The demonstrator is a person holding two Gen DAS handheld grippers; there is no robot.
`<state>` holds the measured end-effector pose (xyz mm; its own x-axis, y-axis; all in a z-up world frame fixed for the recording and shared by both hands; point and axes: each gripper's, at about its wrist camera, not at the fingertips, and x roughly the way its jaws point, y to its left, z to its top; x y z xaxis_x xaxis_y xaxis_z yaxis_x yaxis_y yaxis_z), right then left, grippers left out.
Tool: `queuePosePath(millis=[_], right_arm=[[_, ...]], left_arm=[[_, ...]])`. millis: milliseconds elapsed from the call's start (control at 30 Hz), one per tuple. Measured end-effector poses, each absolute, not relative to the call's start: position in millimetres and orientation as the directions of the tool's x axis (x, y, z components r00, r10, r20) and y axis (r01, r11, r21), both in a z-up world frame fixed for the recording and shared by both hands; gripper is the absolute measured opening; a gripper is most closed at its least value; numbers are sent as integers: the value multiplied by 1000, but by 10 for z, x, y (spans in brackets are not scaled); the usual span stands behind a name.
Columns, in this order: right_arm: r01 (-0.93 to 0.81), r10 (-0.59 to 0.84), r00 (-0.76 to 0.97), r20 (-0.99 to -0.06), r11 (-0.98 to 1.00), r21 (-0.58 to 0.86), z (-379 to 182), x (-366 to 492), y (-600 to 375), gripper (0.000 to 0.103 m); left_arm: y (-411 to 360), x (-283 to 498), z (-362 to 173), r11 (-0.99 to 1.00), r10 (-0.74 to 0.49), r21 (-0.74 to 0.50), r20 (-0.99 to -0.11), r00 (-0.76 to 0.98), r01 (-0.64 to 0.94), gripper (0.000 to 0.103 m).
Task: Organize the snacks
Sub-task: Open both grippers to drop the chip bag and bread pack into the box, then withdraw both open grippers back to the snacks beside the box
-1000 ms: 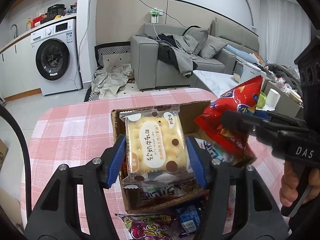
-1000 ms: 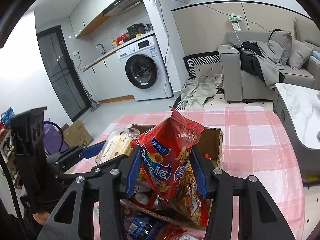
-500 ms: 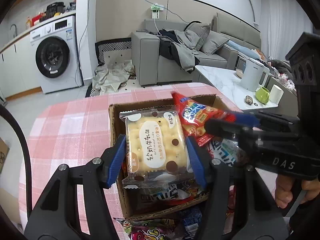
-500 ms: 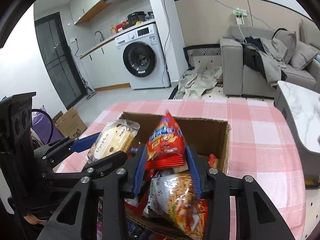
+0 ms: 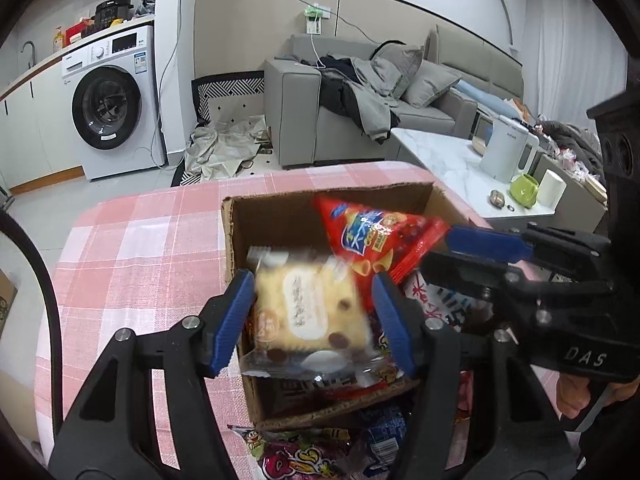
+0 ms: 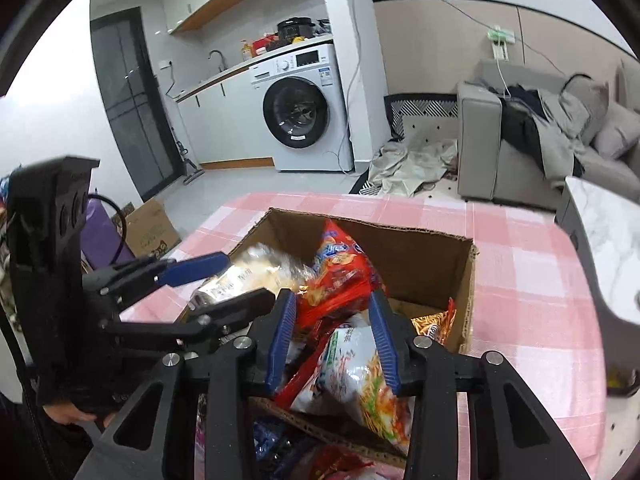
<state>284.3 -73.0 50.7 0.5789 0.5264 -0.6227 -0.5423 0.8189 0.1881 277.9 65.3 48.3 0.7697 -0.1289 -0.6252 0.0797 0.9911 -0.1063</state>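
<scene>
Two snacks going into the cardboard box (image 5: 236,240): left gripper (image 5: 312,312) looks released, blurred cracker pack (image 5: 308,308) loose between its fingers over the box's near-left corner; right gripper (image 6: 332,328) pinches the red chip bag (image 6: 340,276) mid-box. Best release low inside the walls so nothing slides out. Box sits directly ahead of both grippers.

Blurred yellow cracker packet (image 5: 312,312) and red chip bag (image 5: 376,236) over open cardboard box (image 5: 230,240).
</scene>
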Motion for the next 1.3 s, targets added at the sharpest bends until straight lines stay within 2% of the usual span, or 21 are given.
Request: queuePosePath(millis=[67,133,167,200,267,367,800,1300], right_arm=[[-538,532,590,-607,820,195,547,2775,-802,53],[-518,521,610,-597,832,196,590,2710,-915,66],[-505,510,616,-601,841,196,599,2686,-970,79],[-496,507,614,-605,844,204,597,2651,-1029,85],[-482,512,614,-601,846,228,575,2564,-1150,88],[-450,489,615,-619,862,234,510,2430,-1302,102],[-403,419,603,-678,894,194,51,1896,-1477,103],[-383,396,553,-733,902,199,-316,1859,-1461,103]], left_arm=[[676,2725,526,991,-128,-117,-622,772,71,84],[726,2642,576,987,-143,-141,-609,780,71,85],[753,2597,595,984,-160,-161,-607,779,76,87],[780,2550,606,981,-170,-178,-606,777,76,93],[834,2439,616,978,-174,-199,-599,782,65,102],[885,2299,574,982,-148,-187,-611,778,40,102],[985,1722,168,987,-98,-159,-657,747,-10,102],[905,1714,-189,991,-84,-134,-713,696,-18,102]])
